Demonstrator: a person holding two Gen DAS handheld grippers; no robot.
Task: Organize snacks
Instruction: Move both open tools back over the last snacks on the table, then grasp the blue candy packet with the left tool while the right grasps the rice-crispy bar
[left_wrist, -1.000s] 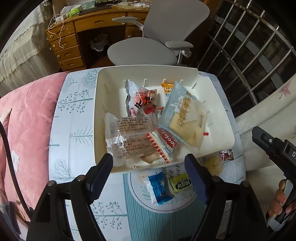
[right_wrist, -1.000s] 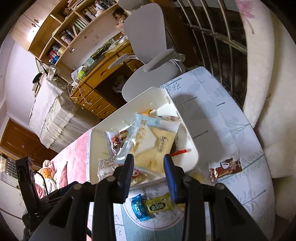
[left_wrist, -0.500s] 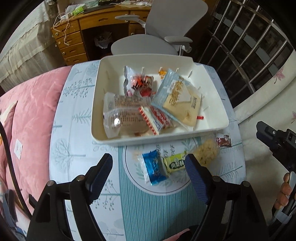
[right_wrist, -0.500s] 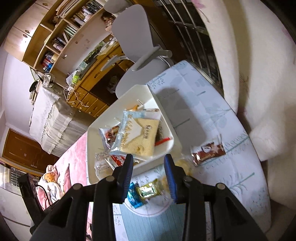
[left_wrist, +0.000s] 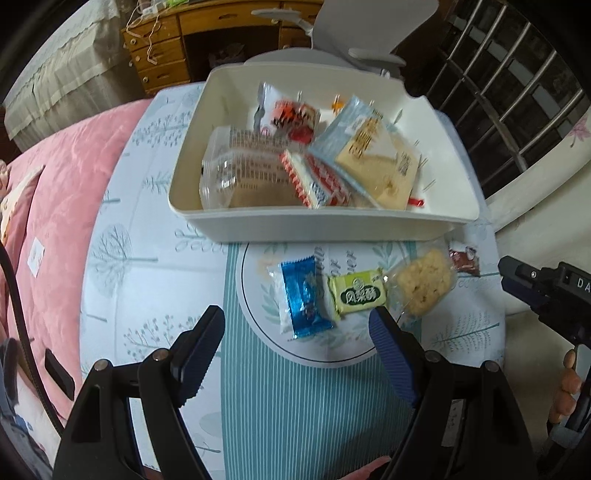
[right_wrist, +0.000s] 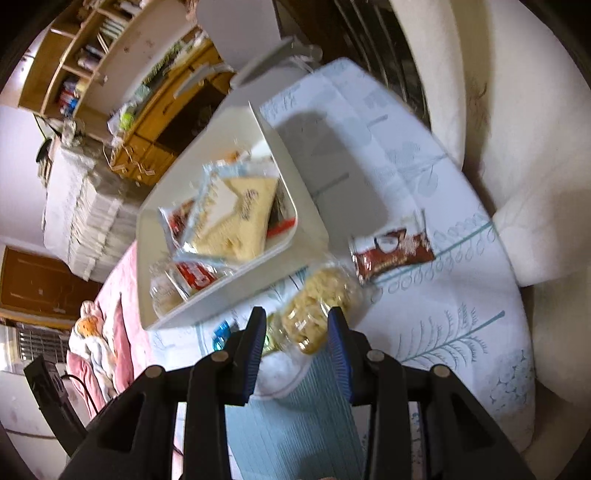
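bin (left_wrist: 321, 225): 5 snacks (overlapping) | cloth (left_wrist: 147, 288): 4 packets

Bin (left_wrist: 321, 225) of snacks beyond my left gripper (left_wrist: 297, 332), wafer packet (left_wrist: 304, 297), pineapple cake (left_wrist: 358, 293), rice cracker (left_wrist: 423, 282) between us

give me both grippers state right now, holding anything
left gripper: open wide, holding nothing.
right gripper: fingers part open above the clear-wrapped rice cracker, not gripping it.
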